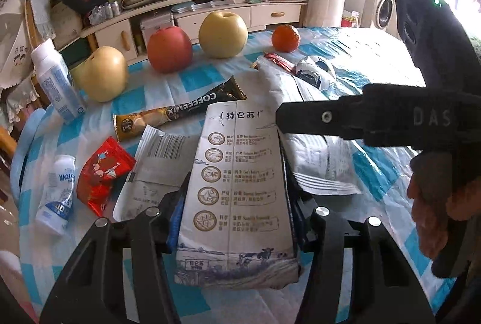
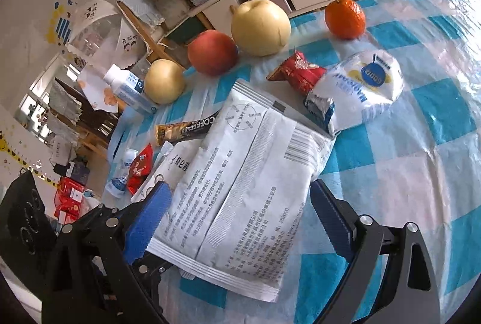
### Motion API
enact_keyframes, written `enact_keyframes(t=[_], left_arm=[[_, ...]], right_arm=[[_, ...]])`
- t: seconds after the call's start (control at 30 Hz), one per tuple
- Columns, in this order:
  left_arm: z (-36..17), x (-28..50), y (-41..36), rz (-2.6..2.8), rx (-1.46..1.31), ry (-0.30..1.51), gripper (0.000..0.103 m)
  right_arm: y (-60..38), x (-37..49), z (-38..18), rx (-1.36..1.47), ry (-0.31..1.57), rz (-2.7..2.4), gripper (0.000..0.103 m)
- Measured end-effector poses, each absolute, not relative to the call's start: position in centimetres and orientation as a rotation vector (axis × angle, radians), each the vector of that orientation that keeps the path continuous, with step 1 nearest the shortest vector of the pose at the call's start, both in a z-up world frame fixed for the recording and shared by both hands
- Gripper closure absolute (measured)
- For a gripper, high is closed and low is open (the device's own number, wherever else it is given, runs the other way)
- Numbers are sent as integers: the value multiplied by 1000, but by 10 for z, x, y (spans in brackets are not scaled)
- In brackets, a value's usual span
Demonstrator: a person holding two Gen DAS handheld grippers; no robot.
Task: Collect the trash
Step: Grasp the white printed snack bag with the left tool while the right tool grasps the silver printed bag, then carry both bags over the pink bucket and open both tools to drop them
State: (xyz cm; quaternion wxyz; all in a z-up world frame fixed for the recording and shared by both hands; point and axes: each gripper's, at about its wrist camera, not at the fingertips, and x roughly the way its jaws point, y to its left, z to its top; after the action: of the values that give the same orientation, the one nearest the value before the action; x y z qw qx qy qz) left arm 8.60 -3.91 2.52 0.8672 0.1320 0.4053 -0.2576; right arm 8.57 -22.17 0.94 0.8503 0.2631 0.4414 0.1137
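Blue-checked tablecloth (image 1: 375, 173), fruit lined along far edge | far-left edge: white bottle (image 1: 57, 83) | my left gripper (image 1: 234, 194): fingers pinching flattened milk carton (image 1: 240, 179) at near edge | my right gripper (image 2: 237, 212): blue pads spread, white pouch (image 2: 240, 188) between them, whether touching unclear.

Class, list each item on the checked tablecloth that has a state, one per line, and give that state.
Flattened white milk carton: between left gripper pads, gripped.
White printed sachet: flat, between open right gripper pads.
Brown coffee-mix stick: lying flat.
Small white bottle: on its side.
Red foil wrapper: crumpled.
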Motion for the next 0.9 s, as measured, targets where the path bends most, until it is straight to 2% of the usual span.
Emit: enact_keyframes(t=[0.33, 0.77, 0.9], left_arm=[[30, 77, -15, -465, 165, 860, 47], [44, 37, 63, -351, -74, 824, 47], [45, 34, 81, -324, -113, 820, 47]], right_arm=[[-213, 89, 8, 490, 939, 266, 10], [-173, 89, 7, 173, 950, 185, 9], [-175, 89, 6, 159, 939, 184, 24]])
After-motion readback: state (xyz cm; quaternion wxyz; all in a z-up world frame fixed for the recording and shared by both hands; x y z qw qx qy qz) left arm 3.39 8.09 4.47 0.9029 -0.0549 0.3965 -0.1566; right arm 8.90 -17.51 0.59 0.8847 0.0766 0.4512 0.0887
